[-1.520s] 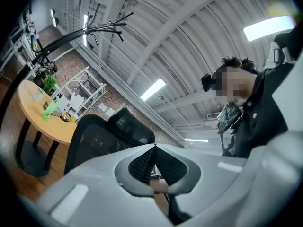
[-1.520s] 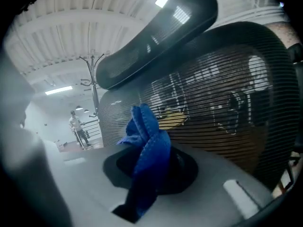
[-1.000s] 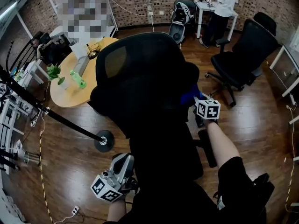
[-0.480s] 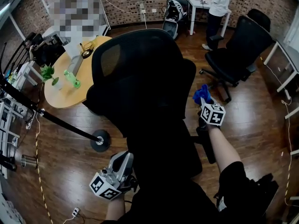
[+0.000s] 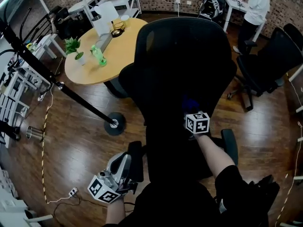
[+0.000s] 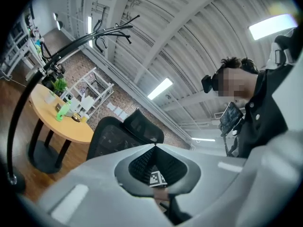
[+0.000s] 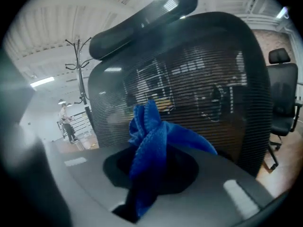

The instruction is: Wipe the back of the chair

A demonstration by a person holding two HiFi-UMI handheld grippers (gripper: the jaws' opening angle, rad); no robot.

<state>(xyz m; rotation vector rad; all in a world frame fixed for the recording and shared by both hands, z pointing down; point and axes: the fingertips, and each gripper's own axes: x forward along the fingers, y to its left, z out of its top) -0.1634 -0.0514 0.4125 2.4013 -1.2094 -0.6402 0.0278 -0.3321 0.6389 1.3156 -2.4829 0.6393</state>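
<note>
- Chair back is standing upright right in front of the person, near the round desk.
- Right gripper is holding a blue cloth, its fingers grasping it, at the back's lower mesh.
- Left gripper is hanging low beside the seat, fingers clenched on nothing.

Ahead of the left gripper and off to its left, a coat stand's round base sits on the wooden floor, its dark pole slanting away to the left. Farther off that way stands a round wooden table bearing a green bottle, a small potted plant and a white container. Well apart to the right of the right gripper is a second black office chair, and beyond it a person in a white top stands at a white desk.
</note>
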